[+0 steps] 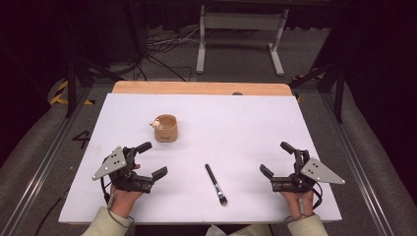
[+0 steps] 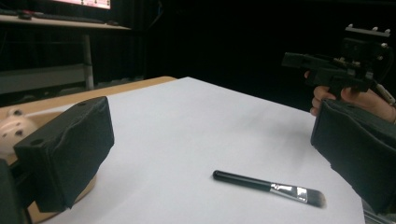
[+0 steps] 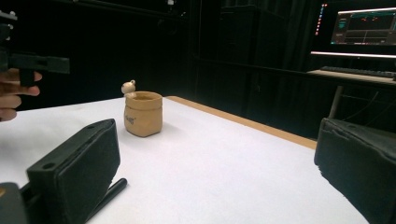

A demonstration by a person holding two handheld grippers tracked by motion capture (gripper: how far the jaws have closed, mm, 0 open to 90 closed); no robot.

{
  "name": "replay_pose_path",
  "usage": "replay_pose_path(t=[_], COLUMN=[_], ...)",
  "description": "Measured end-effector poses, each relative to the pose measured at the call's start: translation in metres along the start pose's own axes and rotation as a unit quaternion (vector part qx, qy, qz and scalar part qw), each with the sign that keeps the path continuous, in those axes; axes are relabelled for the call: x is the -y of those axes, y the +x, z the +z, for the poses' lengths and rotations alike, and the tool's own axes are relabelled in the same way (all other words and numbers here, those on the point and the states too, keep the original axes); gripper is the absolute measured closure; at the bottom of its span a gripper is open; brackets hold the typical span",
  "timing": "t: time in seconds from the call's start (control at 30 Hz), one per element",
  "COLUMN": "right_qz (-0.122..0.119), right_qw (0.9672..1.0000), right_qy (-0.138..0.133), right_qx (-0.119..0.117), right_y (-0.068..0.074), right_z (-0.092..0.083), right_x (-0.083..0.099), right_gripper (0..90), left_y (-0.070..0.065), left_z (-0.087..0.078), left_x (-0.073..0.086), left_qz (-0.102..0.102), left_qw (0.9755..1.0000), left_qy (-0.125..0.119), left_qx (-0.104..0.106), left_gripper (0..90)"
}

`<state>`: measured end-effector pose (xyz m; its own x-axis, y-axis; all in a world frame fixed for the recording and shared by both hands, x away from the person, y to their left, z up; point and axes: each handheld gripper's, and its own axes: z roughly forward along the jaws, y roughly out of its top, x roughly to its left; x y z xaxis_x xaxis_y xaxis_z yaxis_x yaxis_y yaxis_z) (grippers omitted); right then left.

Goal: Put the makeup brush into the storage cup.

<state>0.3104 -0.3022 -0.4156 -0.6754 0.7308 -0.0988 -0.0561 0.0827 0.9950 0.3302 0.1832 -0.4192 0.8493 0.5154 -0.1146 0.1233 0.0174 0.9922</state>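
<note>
While both grippers rest low at the near edge of the white sheet (image 1: 236, 118), a black-handled makeup brush (image 1: 215, 184) lies flat between them, and it serves as the landmark for the rest. Its bristle end points toward the person and its handle runs away from them, leaning slightly left. Nothing touches it.

Left of the brush, well apart from it, the left gripper (image 1: 150, 160) is held in the person's left hand (image 1: 124, 196), jaws spread wide with nothing between them. In the left gripper view the brush (image 2: 268, 187) lies on the sheet in the open space between the two black pads (image 2: 70, 149).

Right of the brush, at about the same nearness, the right gripper (image 1: 276, 158) sits in the right hand (image 1: 299, 200), its jaws also spread and empty. In the right gripper view the tip of the brush handle (image 3: 112, 190) peeks out beside the left pad (image 3: 77, 170).

Beyond the brush and somewhat left stands a tan, sack-shaped cup (image 1: 165, 128), upright, with a small pale figure (image 1: 156, 124) on its left rim.

Farther still, past the sheet, runs the bare wooden edge of the table (image 1: 201, 88), and behind it a grey metal stand (image 1: 241, 37) on the floor among loose cables (image 1: 164, 46).
</note>
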Motion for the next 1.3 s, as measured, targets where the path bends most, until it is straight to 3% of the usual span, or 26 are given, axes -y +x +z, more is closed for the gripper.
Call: replay_pose_path(t=[0.3, 0.5, 0.63, 0.7, 0.8, 0.87, 0.93, 1.0, 1.03, 1.07, 1.13, 1.17, 1.2, 1.3], right_qz=[0.009, 0.013, 0.015, 0.017, 0.016, 0.013, 0.014, 0.014, 0.013, 0.015, 0.016, 0.021, 0.023, 0.028], right_qw=[1.0000, 0.9999, 0.9999, 0.9998, 0.9999, 0.9999, 0.9998, 0.9998, 0.9998, 0.9998, 0.9997, 0.9996, 0.9996, 0.9995], right_qy=[-0.002, -0.002, 0.000, 0.004, 0.005, 0.006, 0.009, 0.012, 0.014, 0.015, 0.017, 0.018, 0.017, 0.017], right_qx=[-0.001, 0.004, 0.002, 0.000, 0.002, 0.004, 0.005, 0.005, 0.006, 0.007, 0.005, 0.005, 0.005, 0.003], right_y=[-0.002, -0.009, -0.009, -0.010, -0.012, -0.014, -0.015, -0.015, -0.016, -0.016, -0.018, -0.019, -0.020, -0.021], right_z=[-0.004, -0.005, -0.005, -0.004, -0.004, -0.005, -0.005, -0.006, -0.006, -0.007, -0.008, -0.009, -0.010, -0.011], right_x=[0.002, 0.001, 0.001, 0.001, -0.001, -0.003, -0.004, -0.004, -0.003, -0.003, -0.003, -0.003, -0.003, -0.003], right_gripper=[0.8, 0.8, 0.8, 0.8, 0.8, 0.8, 0.7, 0.7, 0.7, 0.7, 0.6, 0.6, 0.5, 0.5], left_y=[-0.007, -0.010, -0.012, -0.013, -0.015, -0.016, -0.016, -0.018, -0.019, -0.019, -0.022, -0.023, -0.023, -0.026], left_z=[0.025, 0.048, 0.063, 0.072, 0.081, 0.084, 0.091, 0.101, 0.105, 0.108, 0.116, 0.119, 0.119, 0.126], left_x=[-0.009, -0.019, -0.031, -0.038, -0.045, -0.047, -0.051, -0.055, -0.056, -0.057, -0.060, -0.061, -0.061, -0.062], left_qz=[0.009, 0.026, 0.050, 0.063, 0.084, 0.087, 0.098, 0.110, 0.118, 0.123, 0.141, 0.145, 0.145, 0.161], left_qw=[0.9994, 0.9977, 0.9943, 0.9904, 0.9858, 0.9845, 0.9796, 0.9698, 0.9656, 0.9630, 0.9542, 0.9520, 0.9520, 0.9417], left_qy=[0.000, 0.031, 0.066, 0.094, 0.116, 0.123, 0.144, 0.185, 0.200, 0.208, 0.231, 0.236, 0.236, 0.260], left_qx=[0.032, 0.054, 0.067, 0.079, 0.087, 0.091, 0.100, 0.114, 0.117, 0.120, 0.127, 0.130, 0.130, 0.139], left_gripper=[0.1, 0.1, 0.5, 2.0, 2.1, 2.0, 1.9, 1.6, 0.6, 0.3, 0.2, 0.2, 0.2, 0.4])
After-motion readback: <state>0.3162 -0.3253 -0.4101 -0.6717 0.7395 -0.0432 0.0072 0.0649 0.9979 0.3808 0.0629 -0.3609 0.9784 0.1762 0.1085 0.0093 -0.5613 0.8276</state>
